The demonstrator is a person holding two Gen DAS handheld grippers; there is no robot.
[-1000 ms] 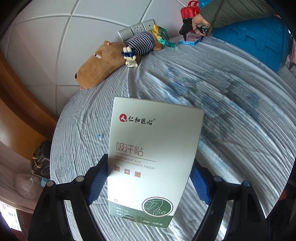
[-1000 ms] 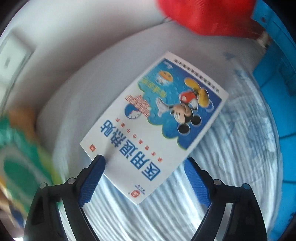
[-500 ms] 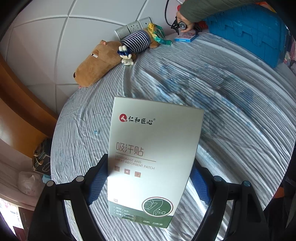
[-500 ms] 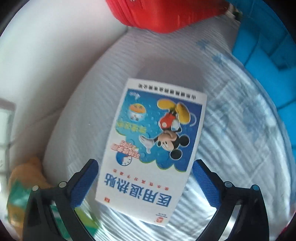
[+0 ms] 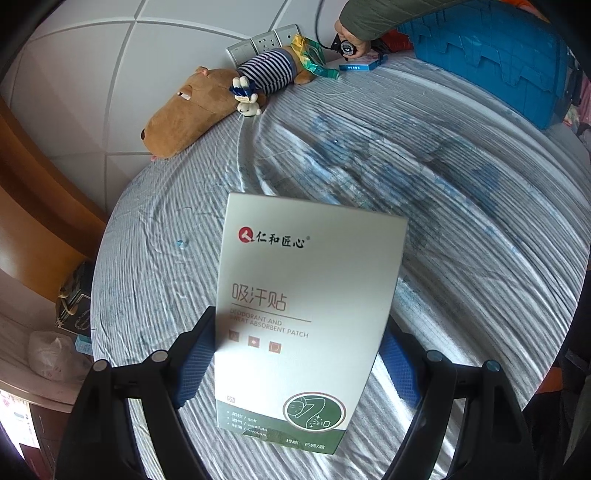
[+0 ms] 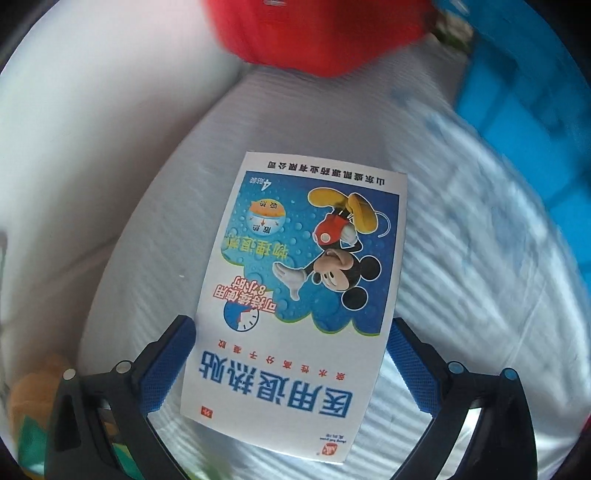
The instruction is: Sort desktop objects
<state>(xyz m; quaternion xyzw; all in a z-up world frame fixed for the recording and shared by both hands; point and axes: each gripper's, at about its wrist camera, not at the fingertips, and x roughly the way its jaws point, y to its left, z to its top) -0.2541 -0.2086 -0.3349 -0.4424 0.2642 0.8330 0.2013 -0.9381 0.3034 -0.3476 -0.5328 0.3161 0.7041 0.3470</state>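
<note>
Left claw (image 5: 299,354) grips a white-and-green box (image 5: 306,317) by its two long sides, blue pads (image 5: 195,362) pressed against the card, so the box's printed face fills the middle of the left wrist view. Beneath it lies a striped grey-blue sheet (image 5: 443,229) on what looks like a bed. At the far edge, against the tiled wall (image 5: 110,74), a brown plush toy (image 5: 207,107) in a striped shirt lies on its side, below a row of wall sockets (image 5: 266,42). A green and yellow wrapper (image 5: 314,59) sits just beside the toy's rear end. Near the far right corner a small blue box (image 5: 360,65) rests on the sheet, with a person's hand (image 5: 351,37) and green sleeve (image 5: 388,14) right over it. A blue crate (image 5: 498,55) stands along the right edge, close to that box.

Right claw (image 6: 291,362) has its blue pads (image 6: 166,365) on both long sides of the blue box (image 6: 306,291), closed on it or nearly so; whether it is lifted off the sheet (image 6: 461,258) I cannot tell. The box shows a cartoon mouse, upside down to the camera. A blurred red thing (image 6: 314,33) lies just beyond the box at the far edge, and the crate (image 6: 524,110) stands to its right. Blurred orange and green shapes (image 6: 26,413) show at the lower left.
</note>
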